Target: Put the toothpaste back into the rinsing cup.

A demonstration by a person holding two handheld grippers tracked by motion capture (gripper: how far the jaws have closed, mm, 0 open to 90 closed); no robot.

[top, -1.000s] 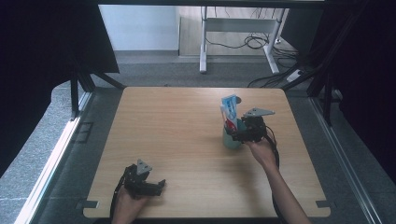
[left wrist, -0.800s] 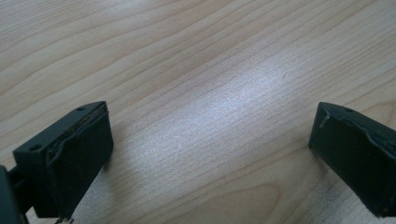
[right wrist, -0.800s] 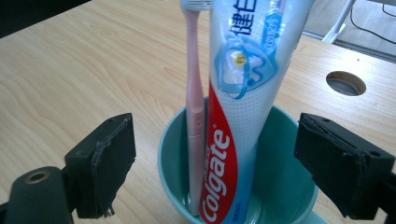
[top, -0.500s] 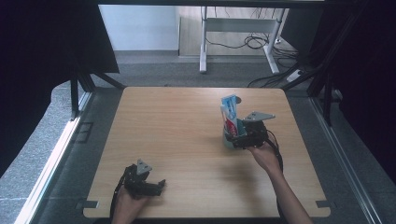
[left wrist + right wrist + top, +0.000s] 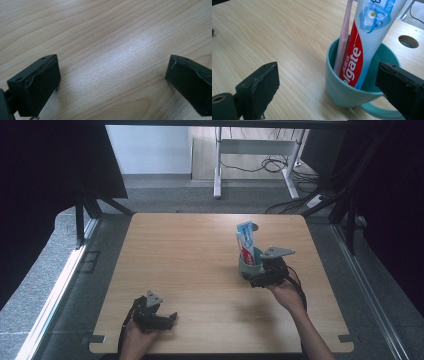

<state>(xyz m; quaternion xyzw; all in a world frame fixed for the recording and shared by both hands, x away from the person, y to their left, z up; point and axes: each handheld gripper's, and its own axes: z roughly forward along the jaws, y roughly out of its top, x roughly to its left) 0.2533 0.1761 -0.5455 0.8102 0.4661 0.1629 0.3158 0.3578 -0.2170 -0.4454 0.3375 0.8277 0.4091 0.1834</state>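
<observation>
Toothpaste tube (image 5: pixel 364 47) (lettered "Colgate") stands in teal cup (image 5: pixel 342 85); both grippers' jaws gape empty.

A teal mug (image 5: pixel 347 85) is standing upright on the counter's (image 5: pixel 190 255) right half, holding a red, white and blue toothpaste tube (image 5: pixel 362 47) and a pink toothbrush (image 5: pixel 343 40), both leaning inside it.

Wooden table (image 5: pixel 190 265); teal cup (image 5: pixel 248 268) standing right of centre.
</observation>
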